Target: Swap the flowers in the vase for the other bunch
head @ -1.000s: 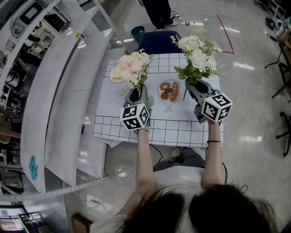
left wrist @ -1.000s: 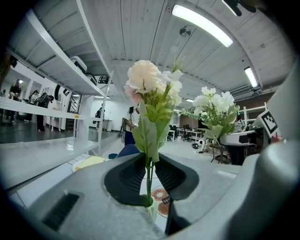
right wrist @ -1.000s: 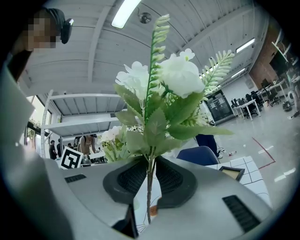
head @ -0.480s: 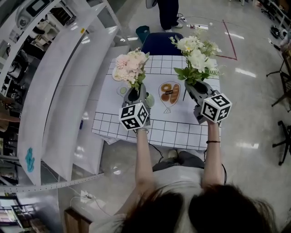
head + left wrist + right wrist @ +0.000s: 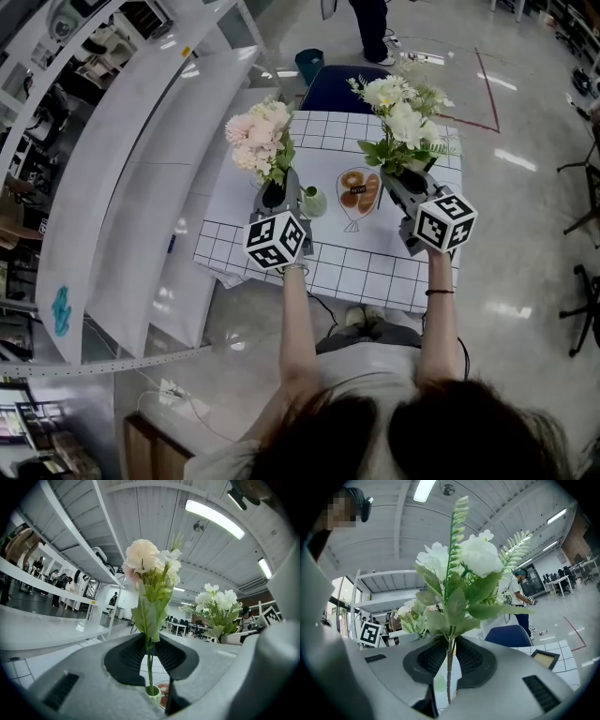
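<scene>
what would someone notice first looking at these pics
Two bunches of flowers stand out, held upright side by side over the table. The pink bunch is clamped by its stem in the left gripper, and the white bunch, with green leaves, in the right gripper. Between them, a small green vase stands on the checked tablecloth.

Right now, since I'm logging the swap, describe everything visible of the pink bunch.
The pink bunch has pale pink and cream blooms above green leaves on one green stem, plastic-looking. It stands upright, the left gripper shut on the stem below the leaves. Its lower end meets the green vase's mouth; whether inside, unclear.
</scene>
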A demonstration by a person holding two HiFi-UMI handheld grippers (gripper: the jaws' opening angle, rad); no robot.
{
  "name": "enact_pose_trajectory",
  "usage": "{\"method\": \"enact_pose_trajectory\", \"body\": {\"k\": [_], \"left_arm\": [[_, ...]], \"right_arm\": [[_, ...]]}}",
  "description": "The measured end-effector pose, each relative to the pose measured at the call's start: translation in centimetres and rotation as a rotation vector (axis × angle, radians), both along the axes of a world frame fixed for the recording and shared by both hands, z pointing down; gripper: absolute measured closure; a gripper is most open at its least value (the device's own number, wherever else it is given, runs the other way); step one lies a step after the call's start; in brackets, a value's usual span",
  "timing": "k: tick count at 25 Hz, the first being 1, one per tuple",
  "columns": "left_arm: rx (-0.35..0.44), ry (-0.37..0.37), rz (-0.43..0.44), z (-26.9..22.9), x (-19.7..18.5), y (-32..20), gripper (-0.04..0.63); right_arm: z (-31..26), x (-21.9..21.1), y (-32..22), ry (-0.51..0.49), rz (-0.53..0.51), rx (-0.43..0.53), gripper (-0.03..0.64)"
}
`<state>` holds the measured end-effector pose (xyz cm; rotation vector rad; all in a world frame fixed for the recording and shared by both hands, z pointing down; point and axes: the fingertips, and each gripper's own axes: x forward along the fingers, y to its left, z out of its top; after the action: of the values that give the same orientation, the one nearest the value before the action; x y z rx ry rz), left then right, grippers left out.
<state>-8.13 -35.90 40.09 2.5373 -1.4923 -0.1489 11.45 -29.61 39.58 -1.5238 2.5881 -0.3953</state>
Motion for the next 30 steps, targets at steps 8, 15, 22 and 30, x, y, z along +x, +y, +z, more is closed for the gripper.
{"method": "enact_pose_trajectory", "body": {"k": [8,15,22,30], "left_arm": [[0.052,0.055,-0.048,-2.0,-2.2,0.2,0.523],[0.064,0.052,-0.073,-2.6,-3.3,0.5,0.523],[0.054,0.039,-0.114,-2.2,-5.0,1.1,0.523],[0.037,0.022,-0.154,-1.4,-6.2,2.2,0.523]], "right_arm": [[-0.2,-1.9,-0.7,0.010,-0.053,0.005,0.561],[-0.2,-2.6,-1.3,0.003,-0.078,0.005,0.561],[-0.1,-3.8,-1.8,-0.005,-0.112,0.005,0.561],[0.5,-4.7,-2.1,-0.011,-0.155,-0.004,0.561]]}}
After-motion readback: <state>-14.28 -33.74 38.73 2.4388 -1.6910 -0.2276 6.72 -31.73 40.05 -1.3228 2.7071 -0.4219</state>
